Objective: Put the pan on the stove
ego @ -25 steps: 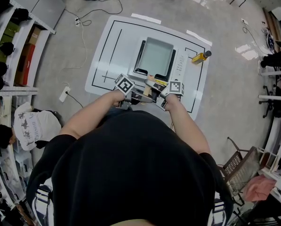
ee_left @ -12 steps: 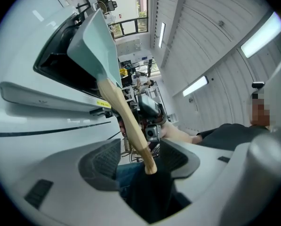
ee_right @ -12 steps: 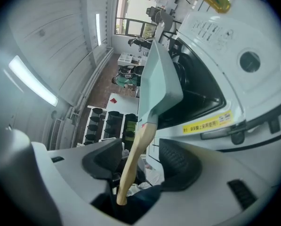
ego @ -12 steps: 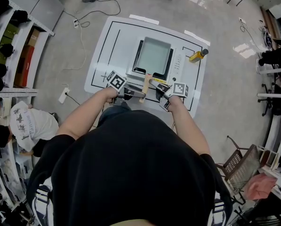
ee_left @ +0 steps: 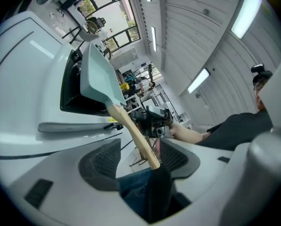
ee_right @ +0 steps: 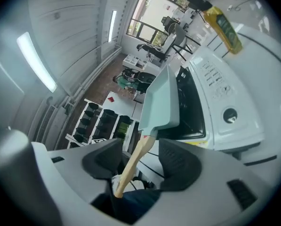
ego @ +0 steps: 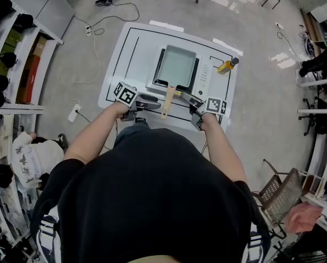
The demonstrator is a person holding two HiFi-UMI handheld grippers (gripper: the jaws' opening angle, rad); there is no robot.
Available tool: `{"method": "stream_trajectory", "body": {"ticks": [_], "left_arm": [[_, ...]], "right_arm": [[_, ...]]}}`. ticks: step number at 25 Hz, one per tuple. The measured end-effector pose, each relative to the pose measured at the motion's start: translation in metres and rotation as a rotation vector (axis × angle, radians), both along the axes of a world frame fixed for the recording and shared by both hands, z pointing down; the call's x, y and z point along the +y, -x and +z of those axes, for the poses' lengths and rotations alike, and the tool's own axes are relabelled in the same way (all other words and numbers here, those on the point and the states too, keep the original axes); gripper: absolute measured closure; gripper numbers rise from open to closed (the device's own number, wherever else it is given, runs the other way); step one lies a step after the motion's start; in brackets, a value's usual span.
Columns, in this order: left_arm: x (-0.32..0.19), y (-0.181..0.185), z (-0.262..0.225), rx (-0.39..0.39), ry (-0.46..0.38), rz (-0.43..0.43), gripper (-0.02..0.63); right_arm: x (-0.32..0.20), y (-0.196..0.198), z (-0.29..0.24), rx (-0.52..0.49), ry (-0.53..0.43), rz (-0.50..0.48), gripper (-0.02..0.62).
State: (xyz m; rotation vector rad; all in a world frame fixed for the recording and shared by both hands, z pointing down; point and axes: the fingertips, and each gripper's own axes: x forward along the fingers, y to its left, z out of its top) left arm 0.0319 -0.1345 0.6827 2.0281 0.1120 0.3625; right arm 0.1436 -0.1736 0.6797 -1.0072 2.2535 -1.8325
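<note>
Head view: pan (ego: 177, 64) sits on stove (ego: 206, 76), wooden handle (ego: 167, 97) between both claws. Left claw (ego: 150, 102) released, jaws wide, handle untouched. Right claw (ego: 186, 97) likewise released.

Glossy grey floor (ego: 262, 103), white shelving (ego: 26, 64) along left holding dark items, thin cable (ego: 99, 51) and power strip (ego: 75, 109) on floor, wire basket (ego: 278, 193) lower right, ceiling strip light (ee_right: 36, 62), big windows (ee_right: 152, 11)

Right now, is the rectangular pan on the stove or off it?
On: the rectangular pan lies flat on the portable stove, covering its dark cooktop.
</note>
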Motion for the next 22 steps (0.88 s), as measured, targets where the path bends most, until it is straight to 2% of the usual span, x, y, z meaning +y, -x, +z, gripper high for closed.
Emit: {"method": "stream_trajectory", "body": {"ticks": [6, 13, 22], "left_arm": [[-0.012, 0.007, -0.011, 0.001, -0.056, -0.058, 0.353], [-0.006, 0.002, -0.03, 0.016, -0.106, -0.075, 0.353], [-0.018, 0.009, -0.044, -0.004, -0.192, -0.18, 0.354]], "right_arm": [[0.002, -0.011, -0.005, 0.116, -0.053, -0.008, 0.353], [0.008, -0.022, -0.011, 0.235, -0.114, -0.006, 0.36], [0.007, -0.043, -0.03, 0.374, -0.201, 0.044, 0.396]]}}
